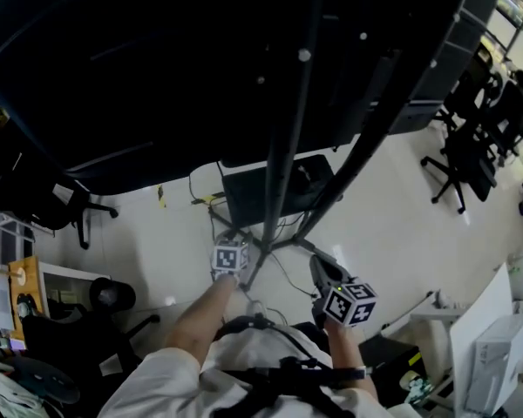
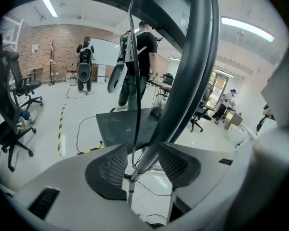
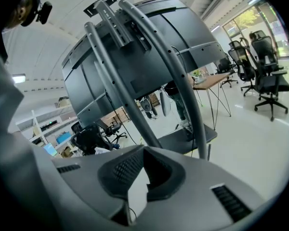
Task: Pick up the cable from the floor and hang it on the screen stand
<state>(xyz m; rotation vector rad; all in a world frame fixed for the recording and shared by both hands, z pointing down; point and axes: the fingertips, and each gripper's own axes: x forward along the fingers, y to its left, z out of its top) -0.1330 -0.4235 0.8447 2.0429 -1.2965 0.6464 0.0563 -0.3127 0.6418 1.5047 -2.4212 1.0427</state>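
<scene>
A big dark screen (image 1: 183, 68) sits on a stand with grey tube legs (image 1: 283, 146) and a dark base plate (image 1: 261, 194) on the pale floor. My left gripper (image 1: 230, 249) is at the foot of the legs. In the left gripper view it (image 2: 143, 165) stands open, with a stand tube (image 2: 183, 81) rising between its pads. A thin black cable (image 2: 133, 71) hangs down beside that tube into the gap, and neither pad presses on it. My right gripper (image 1: 324, 277) is to the right, lower down. It (image 3: 137, 179) is shut with nothing seen between its pads and faces the stand legs (image 3: 115, 85).
Black office chairs (image 1: 458, 159) stand at the right and another chair (image 1: 44, 203) at the left. Two people (image 2: 135, 57) stand beyond the base plate (image 2: 120, 124). Yellow-black tape (image 2: 61, 129) and loose wires lie on the floor. A desk (image 3: 212, 81) with chairs (image 3: 260, 76) is farther off.
</scene>
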